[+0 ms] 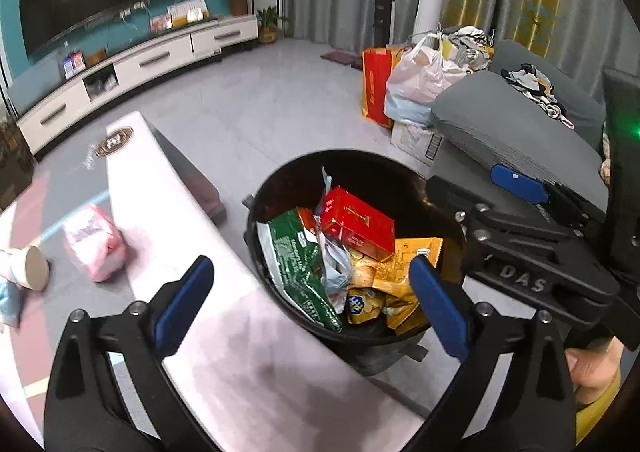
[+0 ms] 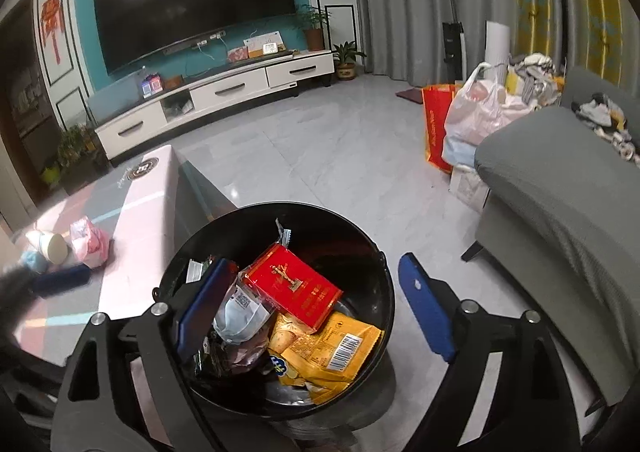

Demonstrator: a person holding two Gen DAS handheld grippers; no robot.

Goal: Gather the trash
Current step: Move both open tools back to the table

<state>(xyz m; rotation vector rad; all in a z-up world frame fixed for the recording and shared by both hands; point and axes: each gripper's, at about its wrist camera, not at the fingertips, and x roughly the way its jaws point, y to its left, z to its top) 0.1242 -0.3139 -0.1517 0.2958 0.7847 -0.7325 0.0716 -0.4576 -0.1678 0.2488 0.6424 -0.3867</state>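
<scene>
Both tongs, left (image 1: 312, 304) and right (image 2: 314, 312), hang spread wide and empty over the black bin (image 2: 372, 252) just below them, already heaped with wrappers. Off to their left, a paper cup (image 1: 34, 268) and pink packet (image 1: 96, 248) remain on the table (image 1: 256, 364).

"DAS" on right gripper (image 1: 516, 188)

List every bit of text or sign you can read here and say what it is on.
"DAS": raised letters on the right gripper body, seen from the left wrist.
Red box in the black bin: gold characters, too small to read.
Yellow snack packet: barcode, digits unreadable.
Green packet: white print, blurred.
Round emblem on the table: unreadable.
Red hanging ornaments on the wall: no legible text.
</scene>
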